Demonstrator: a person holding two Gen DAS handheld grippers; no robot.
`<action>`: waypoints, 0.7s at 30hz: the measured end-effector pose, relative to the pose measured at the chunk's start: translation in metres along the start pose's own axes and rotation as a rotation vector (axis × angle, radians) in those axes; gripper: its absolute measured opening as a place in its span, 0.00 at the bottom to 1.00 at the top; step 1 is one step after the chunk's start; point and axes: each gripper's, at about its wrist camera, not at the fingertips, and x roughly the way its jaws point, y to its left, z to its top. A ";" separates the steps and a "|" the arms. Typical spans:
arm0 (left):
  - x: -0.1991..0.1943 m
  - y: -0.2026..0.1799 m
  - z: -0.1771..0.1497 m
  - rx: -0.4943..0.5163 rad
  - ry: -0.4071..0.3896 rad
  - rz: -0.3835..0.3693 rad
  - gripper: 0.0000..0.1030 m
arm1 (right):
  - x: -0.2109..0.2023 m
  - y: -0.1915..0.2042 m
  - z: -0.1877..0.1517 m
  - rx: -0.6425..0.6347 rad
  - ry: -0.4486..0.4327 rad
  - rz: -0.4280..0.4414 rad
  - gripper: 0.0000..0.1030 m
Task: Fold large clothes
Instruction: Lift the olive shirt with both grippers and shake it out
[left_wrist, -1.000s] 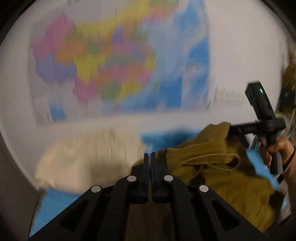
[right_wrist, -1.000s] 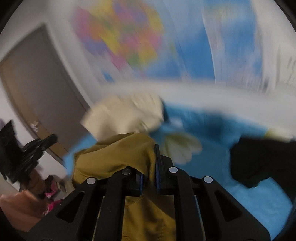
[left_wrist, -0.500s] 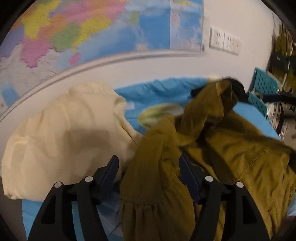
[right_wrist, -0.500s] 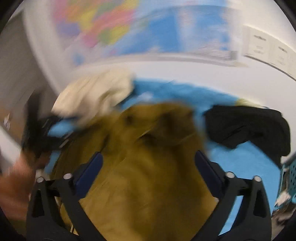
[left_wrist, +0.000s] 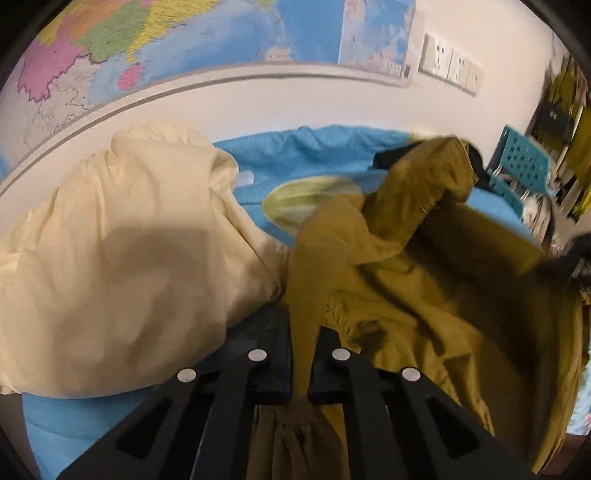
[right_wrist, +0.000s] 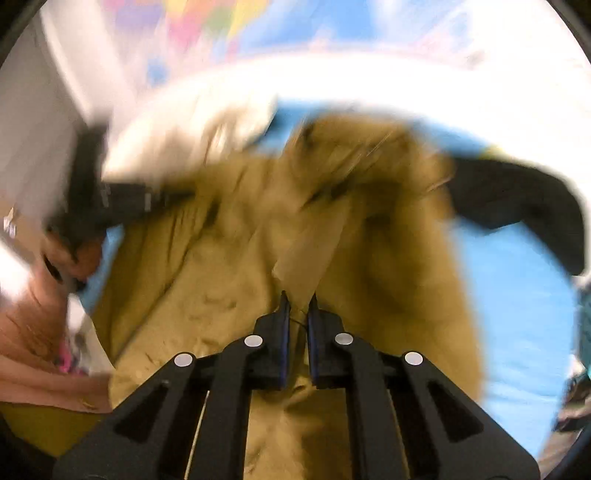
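since half a second ago both grippers have closed again: the left gripper (left_wrist: 301, 354) and the right gripper (right_wrist: 297, 325) each pinch the olive garment (left_wrist: 424, 295), crumpled on the blue sheet (left_wrist: 314, 151) beside a cream cloth (left_wrist: 129, 251). spreading it probably comes next.

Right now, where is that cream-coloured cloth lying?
In the left wrist view the cream cloth lies bunched at left on the blue cover, beside the olive garment.

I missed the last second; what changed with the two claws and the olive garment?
Both claws, wide open half a second ago, have closed on the olive garment: left claw, right claw. Both cameras dipped toward it. The cream garment stayed put.
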 end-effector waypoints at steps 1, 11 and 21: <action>-0.003 0.005 0.003 -0.015 -0.007 -0.013 0.03 | -0.021 -0.010 0.003 0.008 -0.035 -0.030 0.07; 0.015 0.004 0.024 -0.050 0.007 0.006 0.12 | -0.097 -0.204 -0.003 0.330 -0.161 -0.349 0.07; 0.046 -0.016 0.037 -0.006 0.094 0.062 0.42 | -0.052 -0.228 -0.041 0.377 -0.142 -0.377 0.78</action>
